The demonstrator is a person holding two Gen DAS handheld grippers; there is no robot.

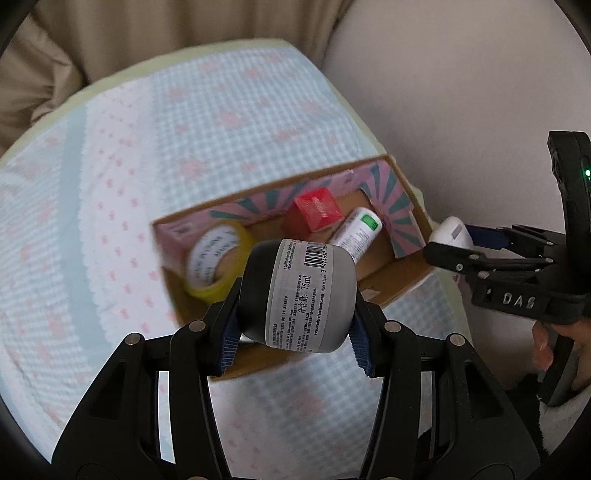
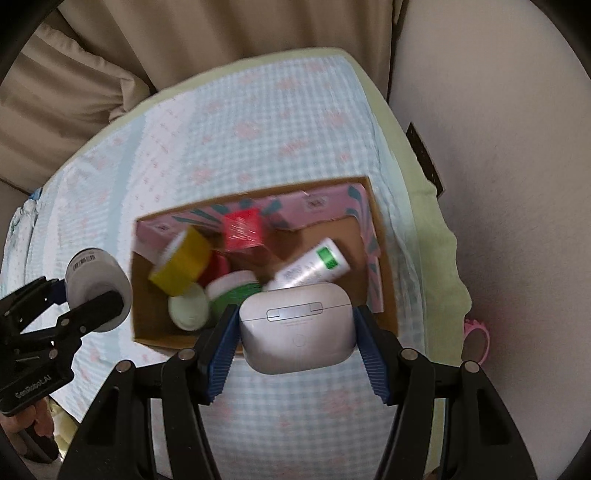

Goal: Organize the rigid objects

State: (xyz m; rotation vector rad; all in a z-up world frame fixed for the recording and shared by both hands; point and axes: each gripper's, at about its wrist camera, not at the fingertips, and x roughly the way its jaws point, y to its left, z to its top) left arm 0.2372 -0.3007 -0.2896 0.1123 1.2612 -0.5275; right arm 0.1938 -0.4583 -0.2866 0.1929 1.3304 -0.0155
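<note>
Checked cloth [image 1: 221, 110]; 75ml-labelled jar [image 1: 299, 295], gripped.

Checked blue bedspread [image 2: 258, 122], beige curtain [image 2: 221, 26], pale wall [image 2: 498, 166].

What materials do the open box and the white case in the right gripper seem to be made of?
Open box: apparently cardboard, matte brown, with raw tan edges and a printed pink lining.
White case: probably hard plastic, smooth and slightly glossy, with rounded corners, a hinge line and a round button; the right gripper clamps it.
</note>
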